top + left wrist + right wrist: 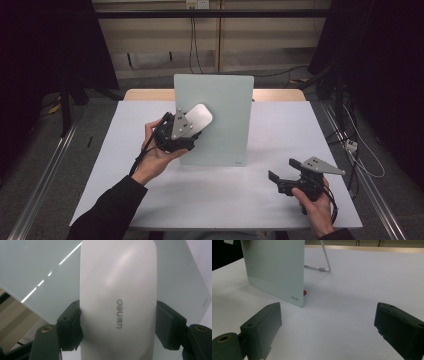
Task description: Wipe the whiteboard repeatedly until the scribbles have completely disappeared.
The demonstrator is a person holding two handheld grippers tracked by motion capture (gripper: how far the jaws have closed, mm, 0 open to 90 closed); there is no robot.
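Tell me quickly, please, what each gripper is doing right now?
Left gripper: shut on the white eraser, held at the glass board.
Right gripper: open, holding nothing, low over the table.

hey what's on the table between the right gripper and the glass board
Nothing: in the right gripper view, only bare white table lies between the open right gripper and the glass board.
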